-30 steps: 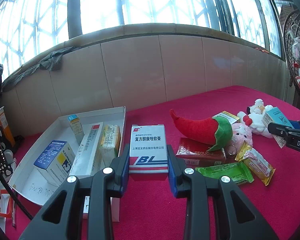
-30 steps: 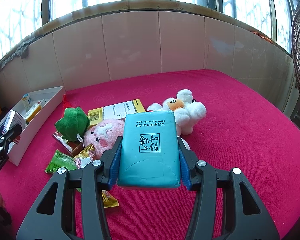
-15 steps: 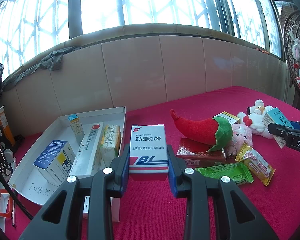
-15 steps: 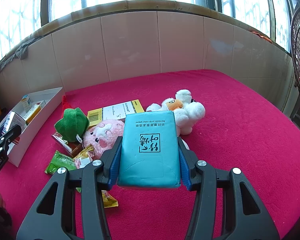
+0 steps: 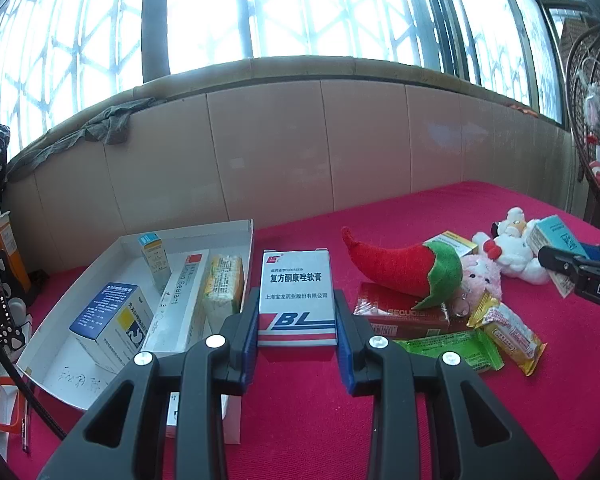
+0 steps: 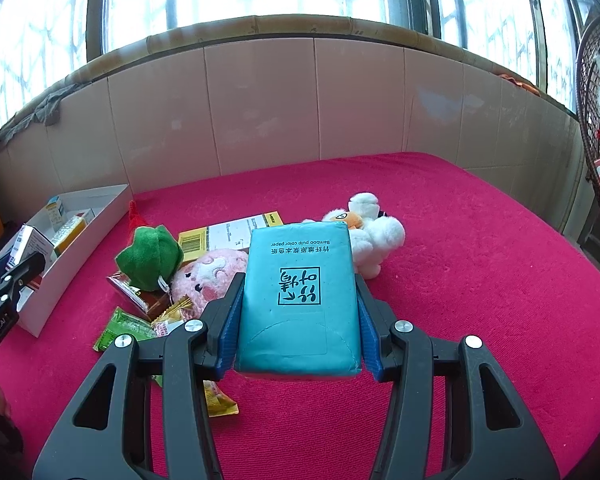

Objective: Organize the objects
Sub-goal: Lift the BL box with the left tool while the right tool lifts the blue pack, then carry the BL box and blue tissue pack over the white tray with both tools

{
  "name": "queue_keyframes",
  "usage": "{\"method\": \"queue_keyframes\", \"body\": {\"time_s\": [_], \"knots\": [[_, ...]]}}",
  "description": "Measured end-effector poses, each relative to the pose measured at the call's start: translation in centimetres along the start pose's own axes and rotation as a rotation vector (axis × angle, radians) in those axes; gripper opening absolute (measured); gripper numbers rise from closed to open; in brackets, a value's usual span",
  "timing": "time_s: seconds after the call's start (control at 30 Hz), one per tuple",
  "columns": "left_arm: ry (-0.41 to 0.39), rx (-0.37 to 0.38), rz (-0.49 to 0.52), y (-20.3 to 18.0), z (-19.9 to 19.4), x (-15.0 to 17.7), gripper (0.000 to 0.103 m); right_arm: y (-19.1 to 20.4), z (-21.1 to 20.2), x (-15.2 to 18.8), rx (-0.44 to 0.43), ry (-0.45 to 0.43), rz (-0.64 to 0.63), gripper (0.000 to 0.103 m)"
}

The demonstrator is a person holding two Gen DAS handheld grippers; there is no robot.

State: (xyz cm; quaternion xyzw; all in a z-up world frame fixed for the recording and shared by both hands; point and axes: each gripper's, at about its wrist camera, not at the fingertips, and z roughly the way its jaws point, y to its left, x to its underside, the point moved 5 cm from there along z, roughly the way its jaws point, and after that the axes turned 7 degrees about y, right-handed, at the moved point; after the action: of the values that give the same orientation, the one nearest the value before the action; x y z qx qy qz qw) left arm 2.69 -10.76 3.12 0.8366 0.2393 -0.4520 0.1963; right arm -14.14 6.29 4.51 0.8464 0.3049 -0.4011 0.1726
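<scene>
On the crimson plush bed cover, the shallow white cardboard tray serves as the landmark, lying at the far left below the tan padded wall. Inside that tray sit a blue-and-white carton, a long white box printed "Sealant", a small upright blue-topped box and a yellow wrapped pack. Just right of the tray's wall, the left hand-held gripper pinches a white ointment box with a red-and-blue stripe between its blue pads, the box standing upright. Further right of the tray lies a heap: a red plush chilli with a green cap resting on a dark red flat packet, a pink plush toy, a green snack sachet and a yellow snack sachet. Behind them a yellow-and-white flat carton lies flat. Well to the right of the tray, beyond the heap, the right hand-held gripper clamps a teal soft pack of tissues by its sides, and a white plush toy lies just behind it.
</scene>
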Motion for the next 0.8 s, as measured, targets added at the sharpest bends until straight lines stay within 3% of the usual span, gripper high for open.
{"method": "queue_keyframes", "body": {"time_s": [0.17, 0.8], "knots": [[0.006, 0.051, -0.071, 0.8, -0.9, 0.2, 0.032, 0.5, -0.3, 0.4, -0.048, 0.034, 0.03, 0.049], [-0.055, 0.054, -0.161, 4.3, -3.8, -0.5, 0.032, 5.5, -3.5, -1.3, -0.117, -0.037, -0.066, 0.049]]}}
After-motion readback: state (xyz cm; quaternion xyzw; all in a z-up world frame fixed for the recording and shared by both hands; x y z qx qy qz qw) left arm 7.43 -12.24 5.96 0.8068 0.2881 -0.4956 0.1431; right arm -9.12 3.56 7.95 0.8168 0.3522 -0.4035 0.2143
